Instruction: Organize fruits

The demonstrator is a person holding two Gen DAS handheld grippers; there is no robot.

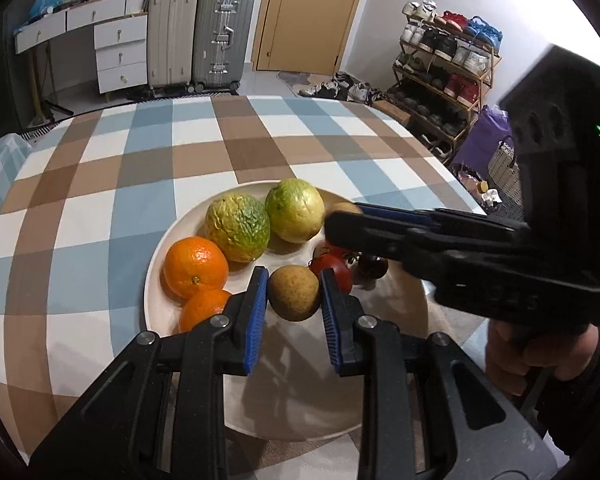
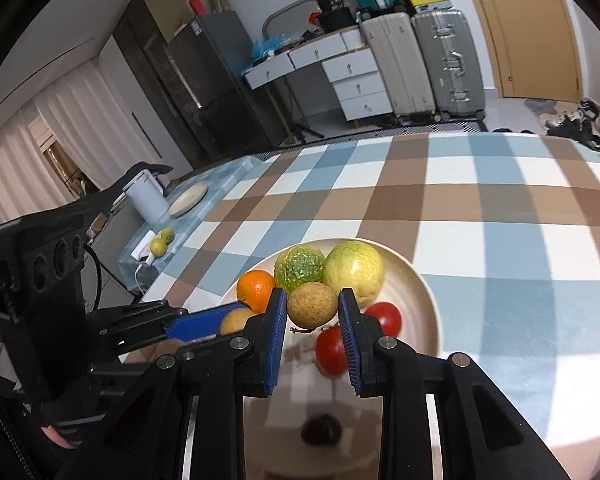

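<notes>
Checked cloth in blue, brown and white covers the tabletop [image 1: 112,184], and on it sits a wide cream plate [image 1: 160,276] holding most of the fruit. Largest are two yellow-green citrus [image 1: 294,210] at the plate's far side, one smooth, one wrinkled [image 1: 238,227]. Two oranges [image 1: 195,266] lie along the plate's left edge as the left wrist camera sees it, two red tomatoes [image 2: 384,317] toward its right. A dark, blurred small fruit [image 2: 322,431] lies at the near edge; I cannot tell what it is.

Each gripper appears to carry a small brown round fruit. The left gripper [image 1: 294,294] is drawn narrow, its blue pads pressed to either side of one such fruit [image 1: 294,292], held low over the plate's middle just beside the oranges. The right gripper [image 2: 312,310] is likewise narrow on a second brown fruit [image 2: 312,305], poised over the plate near the tomatoes and in front of the citrus.

Both fruits look ready to set down: the left one belongs nearer the oranges, the right one nearer the tomatoes, and bare plate lies directly beneath each.
</notes>
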